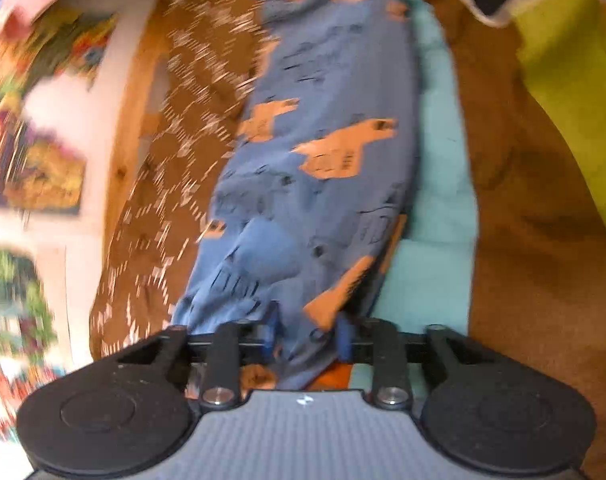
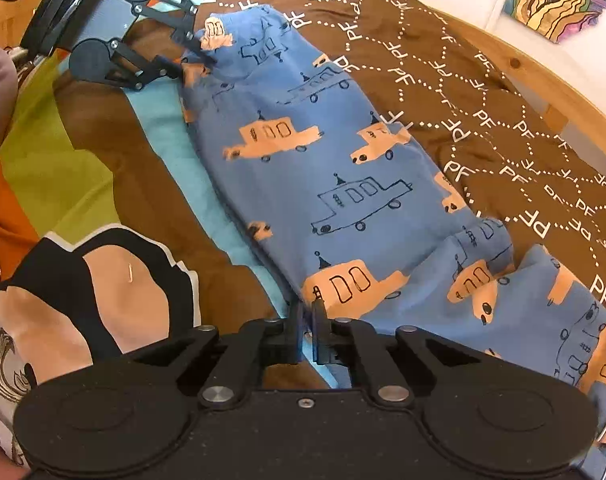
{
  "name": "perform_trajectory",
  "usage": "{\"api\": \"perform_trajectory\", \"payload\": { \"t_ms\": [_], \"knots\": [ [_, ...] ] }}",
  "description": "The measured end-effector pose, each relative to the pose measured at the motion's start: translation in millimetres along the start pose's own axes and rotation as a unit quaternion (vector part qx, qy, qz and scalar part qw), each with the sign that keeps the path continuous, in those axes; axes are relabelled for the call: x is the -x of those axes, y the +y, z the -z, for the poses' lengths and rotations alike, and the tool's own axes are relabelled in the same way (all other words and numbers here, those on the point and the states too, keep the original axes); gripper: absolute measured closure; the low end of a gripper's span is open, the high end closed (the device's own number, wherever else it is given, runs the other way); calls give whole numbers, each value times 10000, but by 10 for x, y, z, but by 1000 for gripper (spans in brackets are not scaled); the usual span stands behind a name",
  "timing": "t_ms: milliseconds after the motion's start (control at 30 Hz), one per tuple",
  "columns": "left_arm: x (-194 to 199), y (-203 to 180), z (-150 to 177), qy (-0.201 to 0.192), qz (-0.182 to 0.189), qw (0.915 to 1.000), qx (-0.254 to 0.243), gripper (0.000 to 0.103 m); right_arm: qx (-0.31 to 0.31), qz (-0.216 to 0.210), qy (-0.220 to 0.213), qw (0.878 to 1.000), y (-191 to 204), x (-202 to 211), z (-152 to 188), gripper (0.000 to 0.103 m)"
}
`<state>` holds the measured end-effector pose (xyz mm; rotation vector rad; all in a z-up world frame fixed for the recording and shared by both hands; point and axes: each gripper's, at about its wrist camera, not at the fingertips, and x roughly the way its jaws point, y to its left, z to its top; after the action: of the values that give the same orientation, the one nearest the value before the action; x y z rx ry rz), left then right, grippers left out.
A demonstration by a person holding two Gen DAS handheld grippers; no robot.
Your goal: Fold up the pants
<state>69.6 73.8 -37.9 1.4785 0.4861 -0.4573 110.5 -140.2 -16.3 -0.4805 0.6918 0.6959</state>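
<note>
While both pinch cloth, one pants (image 2: pixel 343 168), two grippers: left gripper (image 1: pixel 309 338), right gripper (image 2: pixel 307 320).

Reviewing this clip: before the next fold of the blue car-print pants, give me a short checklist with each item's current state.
1. left gripper has fabric: ok; it pinches the far end of the pants, with cloth between its fingers in the left wrist view.
2. right gripper has fabric: ok; its fingers are nearly shut on the near edge.
3. Pants lie flat between the grippers: ok, with slight wrinkles.
4. Both legs aligned: not ok; near the right gripper one part splays to the side.
5. Pants on the bedspread, away from the wooden frame: ok.
6. Left wrist view is sharp: not ok; it is motion-blurred.
</note>
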Motion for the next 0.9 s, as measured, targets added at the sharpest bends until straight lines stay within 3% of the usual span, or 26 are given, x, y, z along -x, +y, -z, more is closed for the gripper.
{"api": "perform_trajectory", "payload": {
  "t_ms": [100, 167, 233, 300, 433, 500, 533, 567, 600, 667, 700, 800, 900],
  "knots": [
    [108, 251, 40, 194, 264, 9926, 1173, 53, -72, 29, -93, 9999, -11, 28, 19, 80],
    [170, 423, 91, 332, 357, 9768, 2085, 51, -178, 46, -148, 9997, -20, 47, 38, 71],
    [216, 575, 156, 424, 373, 9553, 2901, 52, -305, 45, -190, 9993, -25, 53, 51, 67],
    [227, 724, 229, 503, 310, 9279, 3681, 52, -369, 46, -203, 9991, -29, 50, 54, 64],
    [106, 1000, 354, 607, 522, 8673, 4913, 53, -398, 108, -234, 9989, -19, 37, 21, 60],
    [-1, 1074, 401, 710, 615, 8461, 5247, 54, -435, 128, -242, 9987, -24, 31, 10, 58],
    [-57, 1092, 408, 777, 624, 8379, 5366, 59, -459, 128, -249, 9986, -28, 29, 10, 55],
    [-102, 1113, 413, 838, 639, 8306, 5468, 75, -482, 119, -253, 9984, -34, 25, 14, 52],
    [-152, 1136, 420, 896, 627, 8250, 5544, 84, -511, 107, -249, 9983, -37, 18, 20, 51],
    [-179, 1163, 412, 1013, 475, 8205, 5605, 92, -536, 99, -239, 9982, -34, 7, 32, 50],
    [-164, 1159, 397, 1018, 412, 8231, 5571, 93, -534, 100, -240, 9982, -30, 6, 35, 50],
    [-90, 1161, 321, 1086, 76, 8454, 5229, 94, -532, 100, -281, 9981, -42, 21, 42, 49],
    [-50, 1159, 294, 1225, 24, 8561, 5020, 94, -570, 97, -340, 9977, -71, 32, 45, 49]
  ]
}}
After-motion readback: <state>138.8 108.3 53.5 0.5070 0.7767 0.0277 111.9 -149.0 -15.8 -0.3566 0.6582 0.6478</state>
